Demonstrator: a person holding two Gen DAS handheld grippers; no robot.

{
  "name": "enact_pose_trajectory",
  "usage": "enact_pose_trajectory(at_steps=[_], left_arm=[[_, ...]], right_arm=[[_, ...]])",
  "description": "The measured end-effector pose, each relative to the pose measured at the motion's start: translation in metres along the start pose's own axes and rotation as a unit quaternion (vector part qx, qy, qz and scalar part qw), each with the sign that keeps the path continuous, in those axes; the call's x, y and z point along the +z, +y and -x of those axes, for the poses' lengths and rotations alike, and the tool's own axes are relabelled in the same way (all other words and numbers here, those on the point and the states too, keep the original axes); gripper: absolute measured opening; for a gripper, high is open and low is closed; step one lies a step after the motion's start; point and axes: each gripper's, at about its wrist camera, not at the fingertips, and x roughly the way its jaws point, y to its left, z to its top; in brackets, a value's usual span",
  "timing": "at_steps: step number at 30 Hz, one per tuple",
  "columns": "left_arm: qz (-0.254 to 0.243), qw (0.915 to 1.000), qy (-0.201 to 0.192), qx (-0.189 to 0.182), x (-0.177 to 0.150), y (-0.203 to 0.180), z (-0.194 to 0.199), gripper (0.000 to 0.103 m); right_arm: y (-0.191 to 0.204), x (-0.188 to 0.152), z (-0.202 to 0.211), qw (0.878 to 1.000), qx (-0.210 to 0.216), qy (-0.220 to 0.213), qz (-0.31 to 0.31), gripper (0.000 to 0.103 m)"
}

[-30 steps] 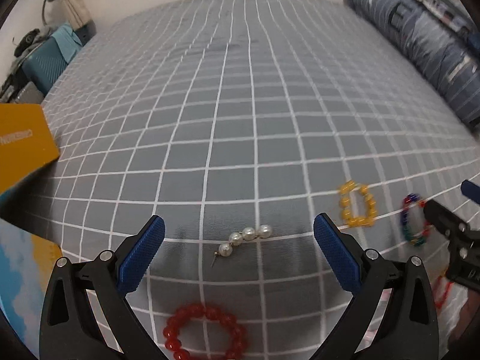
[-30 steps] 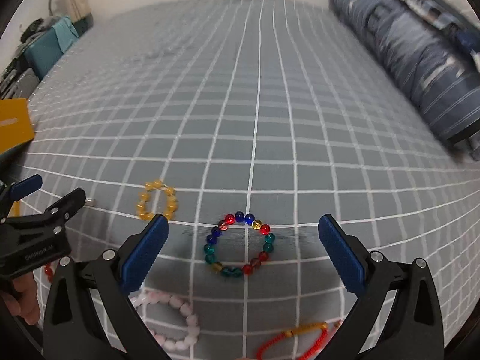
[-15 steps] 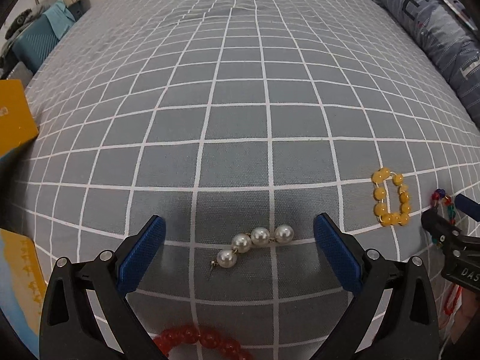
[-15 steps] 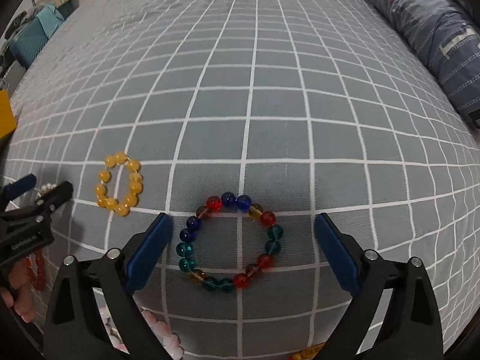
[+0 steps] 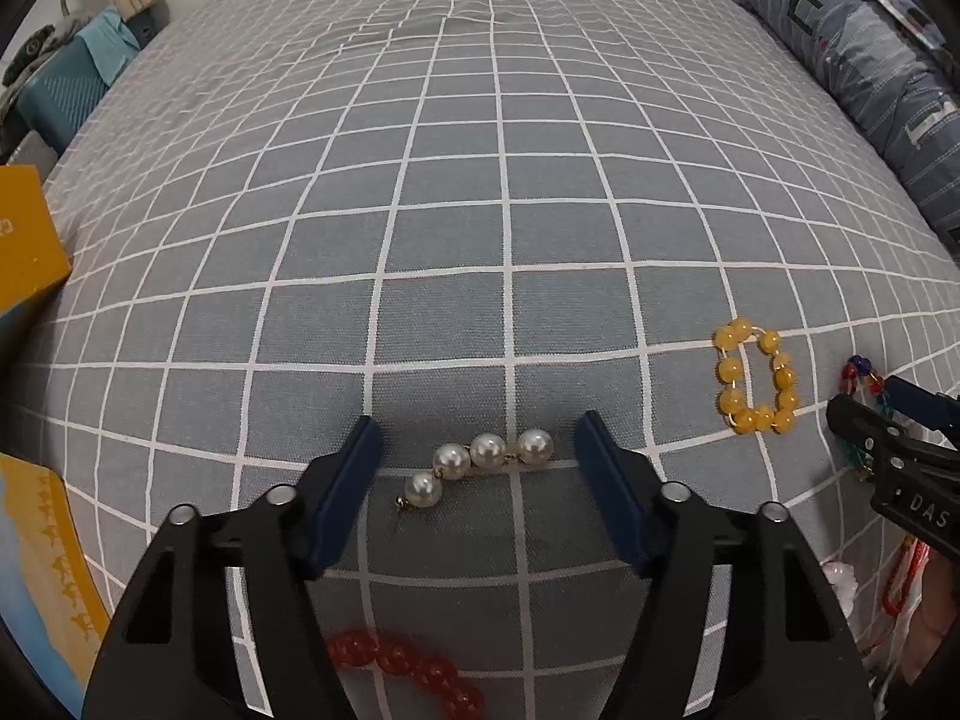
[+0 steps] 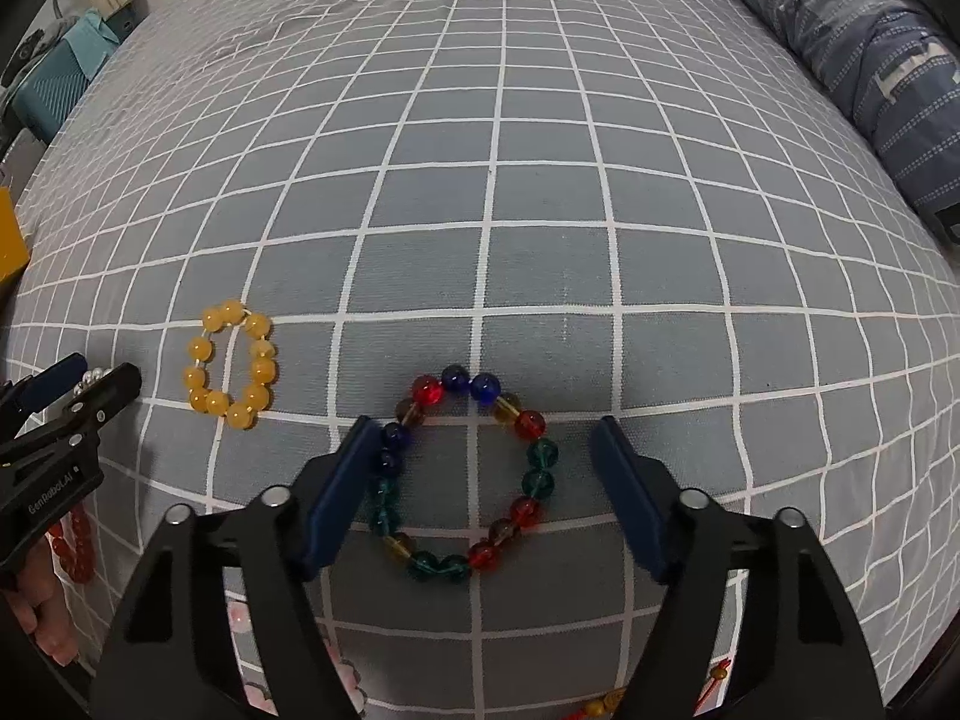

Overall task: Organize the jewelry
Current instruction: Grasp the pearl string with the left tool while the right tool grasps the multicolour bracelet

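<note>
Closing, not yet gripping: left gripper (image 5: 477, 468) around four-pearl strand (image 5: 474, 462); right gripper (image 6: 480, 468) around multicolour glass-bead bracelet (image 6: 468, 474).

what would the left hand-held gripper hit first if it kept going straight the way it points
Most likely the pearl piece, which lies on the checked bedspread between the left hand-held gripper's pads, untouched. The jaws have just been closing. Depth is hard to judge.
</note>
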Motion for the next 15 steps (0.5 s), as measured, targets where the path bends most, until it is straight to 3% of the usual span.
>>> enact_pose_trajectory(at_steps=[2, 5, 7, 8, 9, 15], left_arm=[[-0.002, 1.0, 0.0, -0.002, -0.003, -0.005, 0.003, 0.058], [0.0, 1.0, 0.001, -0.003, -0.013, -0.013, 0.012, 0.038], [0.005, 1.0, 0.001, -0.003, -0.012, -0.014, 0.015, 0.011], [0.01, 0.9999, 0.0, -0.003, -0.014, -0.015, 0.018, 0.011], [0.011, 0.9999, -0.003, -0.003, -0.017, -0.017, 0.02, 0.011], [0.01, 0.9999, -0.012, 0.005, -0.021, -0.026, 0.029, 0.011]], right_arm=[[-0.001, -0.001, 0.002, 1.0, 0.001, 0.001, -0.004, 0.053], [0.0, 0.0, 0.002, 1.0, 0.002, 0.002, -0.008, 0.041], [-0.001, -0.002, 0.003, 1.0, 0.002, 0.002, -0.012, 0.031], [-0.001, -0.002, 0.003, 1.0, -0.001, 0.002, -0.014, 0.021], [-0.002, -0.003, 0.003, 1.0, -0.003, 0.003, -0.018, 0.019], [-0.002, -0.008, 0.009, 1.0, -0.004, 0.001, -0.025, 0.019]])
